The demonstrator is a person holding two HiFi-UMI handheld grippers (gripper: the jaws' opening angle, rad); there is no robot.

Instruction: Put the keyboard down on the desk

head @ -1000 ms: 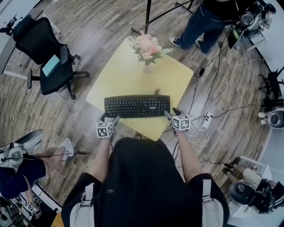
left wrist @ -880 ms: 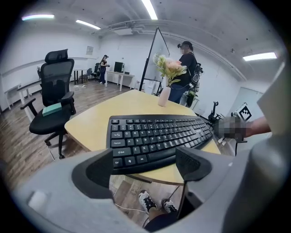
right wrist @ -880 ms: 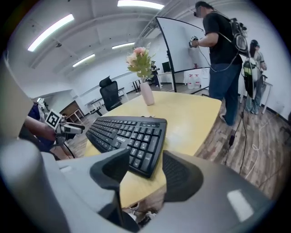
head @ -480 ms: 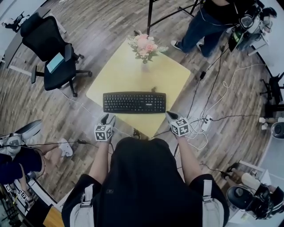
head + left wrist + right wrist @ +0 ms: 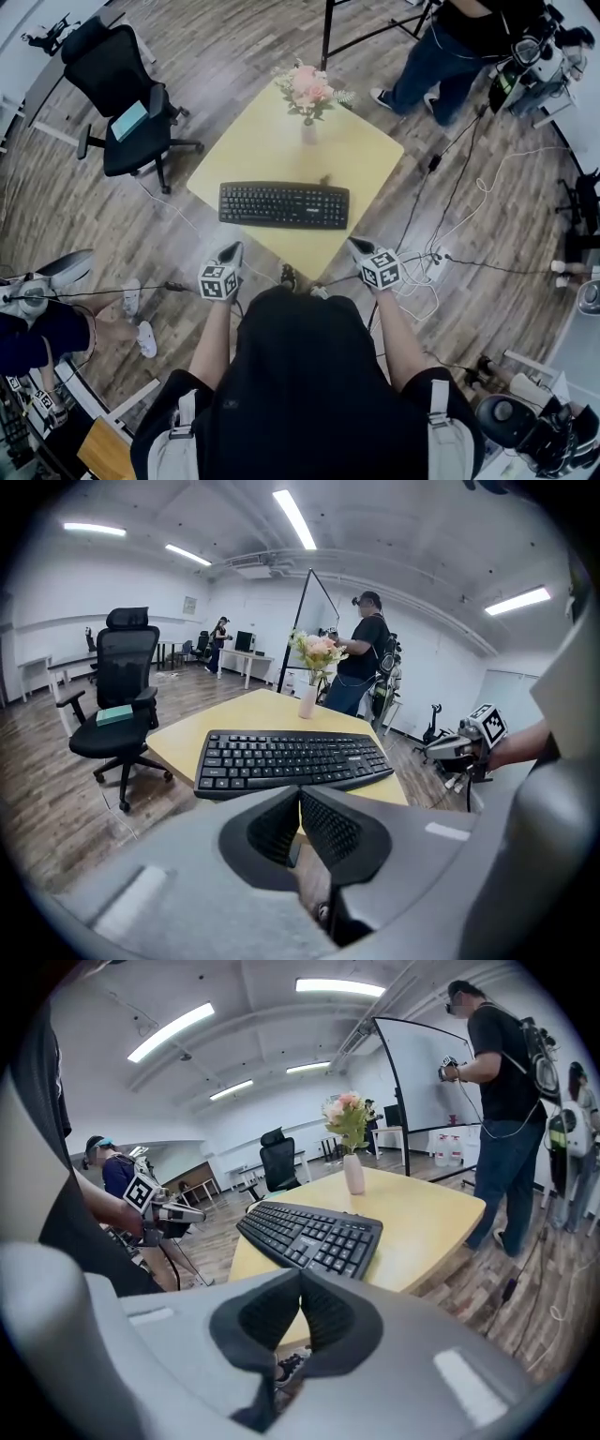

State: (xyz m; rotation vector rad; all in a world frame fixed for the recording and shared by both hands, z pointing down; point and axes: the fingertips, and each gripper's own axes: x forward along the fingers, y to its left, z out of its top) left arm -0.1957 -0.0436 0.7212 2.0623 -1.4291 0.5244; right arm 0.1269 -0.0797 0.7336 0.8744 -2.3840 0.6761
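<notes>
While the keyboard (image 5: 284, 205) lies flat on the yellow counter (image 5: 272, 141), the left hand-held gripper (image 5: 233, 249) and right hand-held gripper (image 5: 355, 245) hover near it, jaws just closed together, pinching nothing

Wood-plank floor (image 5: 234, 56), grey-brown, runs throughout. White walls (image 5: 56, 602); ceiling strip lights (image 5: 295, 517) on, light even. Yellow table (image 5: 361, 155), rounded corners, mid-room. Black office chair (image 5: 127, 103) on castors off its far left corner, teal item (image 5: 130, 121) on seat. Cables (image 5: 459, 202) trail over floor at right. Desks (image 5: 246, 658) against far wall.
</notes>
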